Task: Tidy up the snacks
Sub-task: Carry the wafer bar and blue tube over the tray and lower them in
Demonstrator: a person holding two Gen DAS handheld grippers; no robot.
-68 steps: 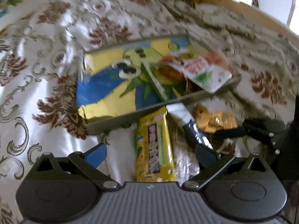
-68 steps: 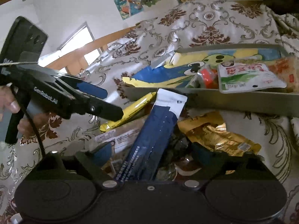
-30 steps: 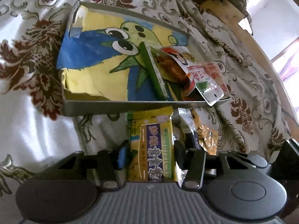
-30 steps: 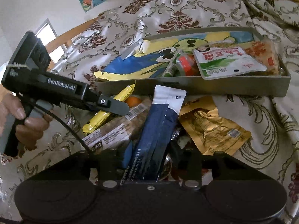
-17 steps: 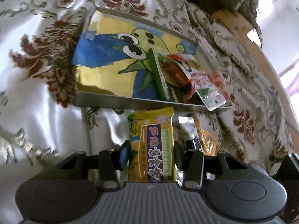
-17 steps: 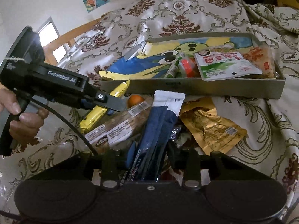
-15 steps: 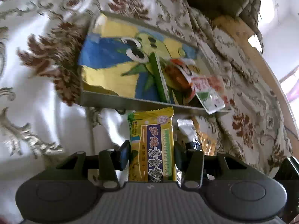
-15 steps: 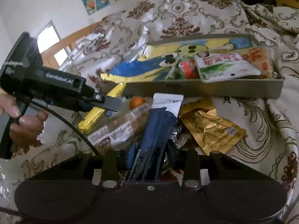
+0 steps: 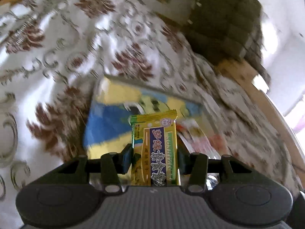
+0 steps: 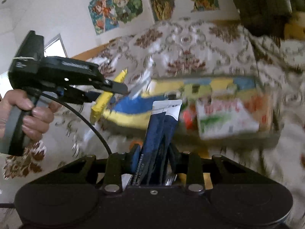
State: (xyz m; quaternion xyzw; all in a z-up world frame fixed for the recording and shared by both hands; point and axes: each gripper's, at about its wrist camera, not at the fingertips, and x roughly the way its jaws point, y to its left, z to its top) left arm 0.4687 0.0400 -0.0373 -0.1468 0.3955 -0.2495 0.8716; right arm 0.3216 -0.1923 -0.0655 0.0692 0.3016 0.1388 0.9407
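My left gripper [image 9: 154,153] is shut on a yellow and green snack packet [image 9: 155,133] and holds it in the air in front of the grey tray [image 9: 133,81] with a blue and yellow cartoon lining. In the right wrist view that yellow packet [image 10: 103,103] hangs left of the tray [image 10: 266,137]. My right gripper [image 10: 153,152] has a long dark blue packet [image 10: 162,122] with a white top between its pads. Its jaws are closing and press on the packet's sides. Both views are blurred.
A white and green pouch [image 10: 226,120] and red-orange packets [image 10: 187,120] lie in the tray's right part. A person's hand [image 10: 32,118] grips the left handle. Patterned cloth [image 9: 57,43] covers the surface. A dark cushion [image 9: 225,19] and posters [image 10: 116,5] stand behind.
Both grippers have risen off the snack pile with their packets, and both views tilt up. The right jaws have narrowed on the blue packet. The left grip is unchanged.
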